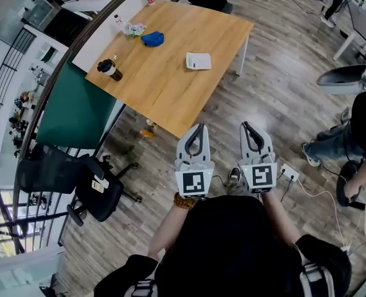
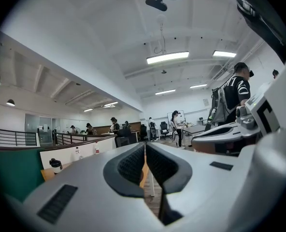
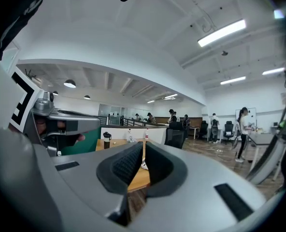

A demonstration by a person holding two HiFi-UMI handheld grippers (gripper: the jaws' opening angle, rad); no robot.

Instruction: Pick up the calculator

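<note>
the calculator (image 1: pixel 198 60) looks like a thin, flat, stiff slab, probably light plastic, so it should lift with little effort. lying flat on the counter (image 1: pixel 170 91), it gives the jaws little to bite on. the likely hold is across its two long edges, or with one jaw worked under a side. the casing may be smooth and could slide along the wood when nudged, and a hard squeeze on the face could press the keys. so a hold on the edges seems the safer choice.

it shows as a small pale grey-white rectangle with rounded corners, a touch lighter along one end. keys and display are too small to make out from the head view.

it lies towards the right side of the counter, well apart from the dark cup (image 1: pixel 109 68) near the left edge. it is also clear of the blue thing (image 1: pixel 152 39) further back. bare wood surrounds it on all sides, so nothing blocks the way in.

the left gripper (image 1: pixel 198 129) and the right gripper (image 1: pixel 246 126) are held side by side in front of the person, over the wooden floor (image 1: pixel 282 85). both are short of the counter's near corner and well apart from the calculator. in their own views, the left gripper's jaws (image 2: pixel 145 151) are clenched together with nothing between them. the right gripper's jaws (image 3: pixel 144 151) are pressed together and empty too. both will have to open before any hold can be taken, and the reach is not yet made.
</note>
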